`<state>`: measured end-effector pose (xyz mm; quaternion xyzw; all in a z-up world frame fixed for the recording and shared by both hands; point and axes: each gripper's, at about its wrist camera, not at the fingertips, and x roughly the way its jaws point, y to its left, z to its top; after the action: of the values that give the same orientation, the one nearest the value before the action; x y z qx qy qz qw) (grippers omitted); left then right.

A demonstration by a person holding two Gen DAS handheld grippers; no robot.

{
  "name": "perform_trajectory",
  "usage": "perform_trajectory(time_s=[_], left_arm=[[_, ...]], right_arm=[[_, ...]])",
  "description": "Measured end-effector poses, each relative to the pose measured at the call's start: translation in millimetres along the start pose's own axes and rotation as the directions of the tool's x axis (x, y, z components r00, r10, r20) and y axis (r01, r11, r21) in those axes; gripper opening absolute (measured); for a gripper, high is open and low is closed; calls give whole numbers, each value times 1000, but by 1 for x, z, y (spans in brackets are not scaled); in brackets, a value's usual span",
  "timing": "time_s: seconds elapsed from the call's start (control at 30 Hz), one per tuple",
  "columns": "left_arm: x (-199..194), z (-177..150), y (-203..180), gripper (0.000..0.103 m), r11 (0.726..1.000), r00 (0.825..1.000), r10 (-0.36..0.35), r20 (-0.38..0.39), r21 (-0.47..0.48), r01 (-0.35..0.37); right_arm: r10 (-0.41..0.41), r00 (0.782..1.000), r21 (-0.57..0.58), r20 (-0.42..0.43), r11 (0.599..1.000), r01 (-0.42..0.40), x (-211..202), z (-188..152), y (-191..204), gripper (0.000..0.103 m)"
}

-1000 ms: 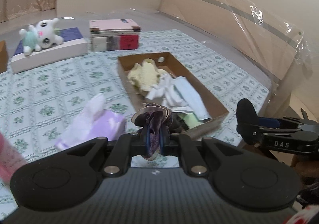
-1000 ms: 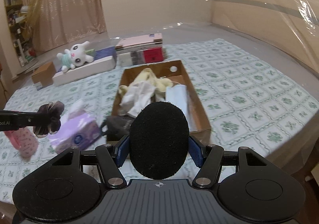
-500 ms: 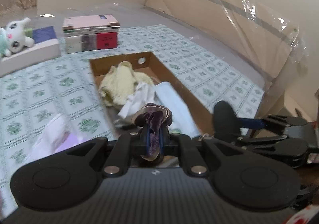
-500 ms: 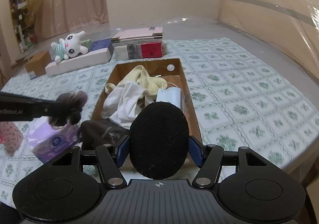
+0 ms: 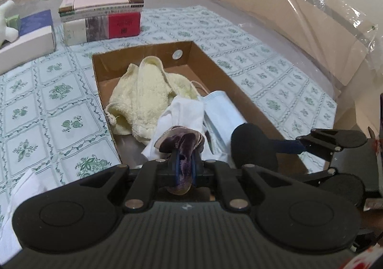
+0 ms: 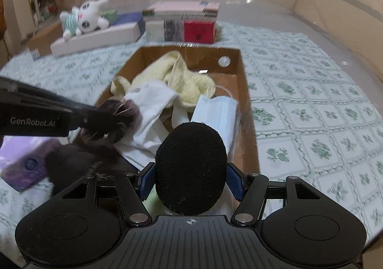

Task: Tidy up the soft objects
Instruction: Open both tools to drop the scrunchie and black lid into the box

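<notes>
Left tool [image 5: 183, 168], clamped on my purple velvet scrunchie [image 5: 182, 143], and right tool [image 6: 190, 182], gripping a black foam pad [image 6: 190, 166], hover above the brown cardboard box [image 5: 239, 87] for dropping.

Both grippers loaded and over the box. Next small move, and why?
Probably lower a little further, then open the left gripper first. It is shut on the purple scrunchie, above the white cloth in the cardboard box. The right gripper, clamping the black sponge, can follow.
</notes>
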<state>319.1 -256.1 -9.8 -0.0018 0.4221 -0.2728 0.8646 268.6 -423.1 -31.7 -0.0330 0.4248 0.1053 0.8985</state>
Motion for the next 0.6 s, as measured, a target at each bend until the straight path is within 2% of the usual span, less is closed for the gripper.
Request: perform_trajectory(time_s=[0.13, 0.2, 0.27, 0.43, 0.6], left_arm=[[18, 3, 7, 9, 1000, 1000, 8, -19, 4, -8], [27, 4, 10, 15, 1000, 1000, 8, -29, 5, -8], [34, 5, 13, 17, 1000, 999, -2, -39, 0, 2], [30, 3, 11, 21, 1000, 1000, -3, -27, 14, 4], [8, 1, 6, 41, 1000, 1000, 11, 10, 15, -11]], right_arm=[[1, 999, -54, -35, 999, -2, 27, 3, 3, 62], [-7, 999, -67, -45, 998, 4, 38, 5, 3, 62], [-16, 999, -70, -51, 998, 12, 47, 7, 1, 62], [-22, 999, -108, -40, 994, 17, 48, 7, 2, 63], [-1, 1000, -132, 16, 991, 3, 24, -1, 7, 76]])
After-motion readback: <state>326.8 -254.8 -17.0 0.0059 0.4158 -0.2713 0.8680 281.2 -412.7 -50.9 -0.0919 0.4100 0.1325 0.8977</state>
